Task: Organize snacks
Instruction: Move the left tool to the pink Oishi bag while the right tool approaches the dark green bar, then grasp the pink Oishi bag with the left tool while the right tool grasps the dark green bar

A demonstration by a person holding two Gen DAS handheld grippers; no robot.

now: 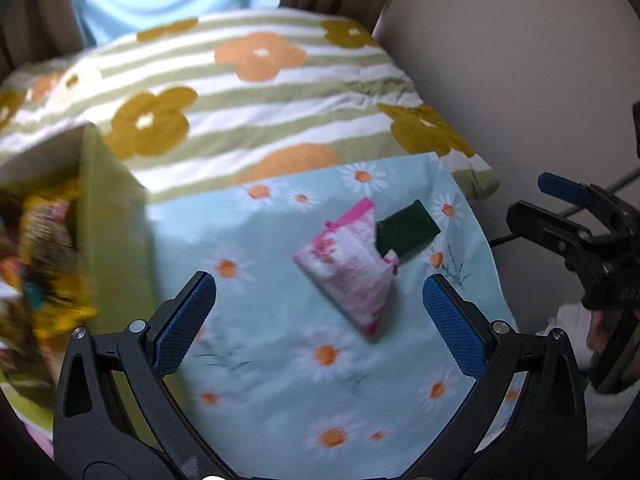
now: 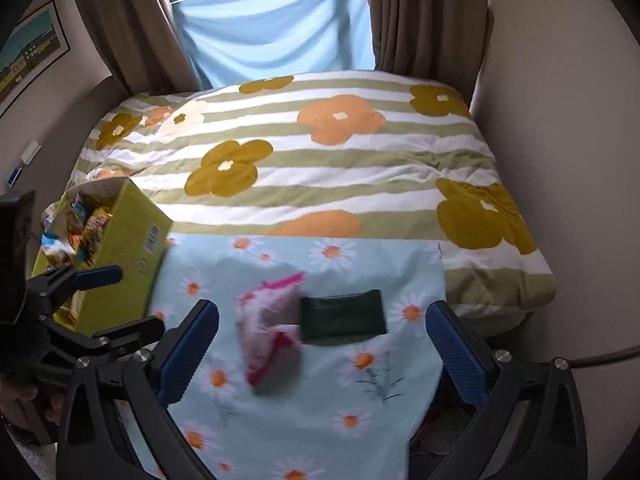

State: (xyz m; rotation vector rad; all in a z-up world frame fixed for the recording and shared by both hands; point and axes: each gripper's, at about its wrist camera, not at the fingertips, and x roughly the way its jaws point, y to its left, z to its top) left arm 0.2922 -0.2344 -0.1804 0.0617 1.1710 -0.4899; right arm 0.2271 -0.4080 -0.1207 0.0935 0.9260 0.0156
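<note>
A pink and white snack packet (image 1: 352,268) (image 2: 268,332) lies on the light blue daisy cloth (image 1: 280,380) (image 2: 320,400). A dark green packet (image 1: 406,230) (image 2: 344,314) lies right beside it, touching its edge. A yellow-green box (image 1: 116,236) (image 2: 128,248) full of snack packets stands at the cloth's left side. My left gripper (image 1: 318,324) (image 2: 116,302) hovers open just before the pink packet, nothing between its fingers. My right gripper (image 2: 322,354) (image 1: 548,204) is also open and empty, above both packets.
The cloth lies on a bed with a green-striped flower duvet (image 1: 260,100) (image 2: 320,152). A wall runs along the right side. Brown curtains (image 2: 420,12) and a blue sheet (image 2: 276,28) hang behind the bed. A hand (image 2: 24,404) holds the left gripper.
</note>
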